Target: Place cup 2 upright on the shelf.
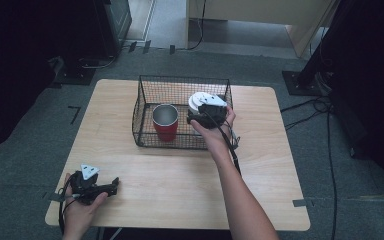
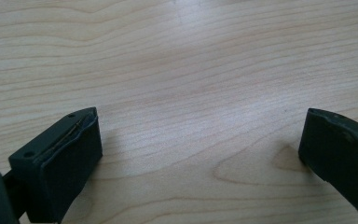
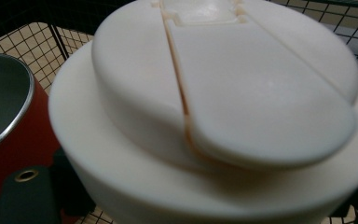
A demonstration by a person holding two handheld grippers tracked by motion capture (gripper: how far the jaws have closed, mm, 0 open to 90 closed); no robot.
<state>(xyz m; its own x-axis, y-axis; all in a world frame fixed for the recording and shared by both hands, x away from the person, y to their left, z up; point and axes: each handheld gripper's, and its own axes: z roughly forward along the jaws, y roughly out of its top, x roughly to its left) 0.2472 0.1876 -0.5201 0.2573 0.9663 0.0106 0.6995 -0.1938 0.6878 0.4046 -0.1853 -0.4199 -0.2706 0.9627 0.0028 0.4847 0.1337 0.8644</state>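
Already in hand: white lidded cup [image 1: 203, 101], pinched by right gripper [image 1: 206, 119] inside wire basket [image 1: 142, 116], at the basket's right end.
Right tongs: pressed tight on the white cup's body, just under its lid; in the right gripper view lid [image 3: 223, 88] close up, one black jaw low at the left.
Left tongs: spread wide, nothing between them, bare wood under them in the left gripper view; left gripper [image 1: 111, 187] resting near the near-left corner of desk [image 1: 180, 185].
White cup's place: upright as far as can be told, in the right half of the basket, just beside red cup [image 1: 165, 122]; touching the basket floor or held just above it, cannot tell.
Red cup's place: upright in the left half of the basket, mouth open, steel lining showing [image 3: 2, 102].
Done, by judgement: red cup set in the basket; white cup brought into the basket.
Left, by judgement: letting go of the white cup and drawing the right hand clear.
Basket's place: toward the far edge of the desk, about the middle.
Count: cups two, one red and one white; basket one; grippers two.
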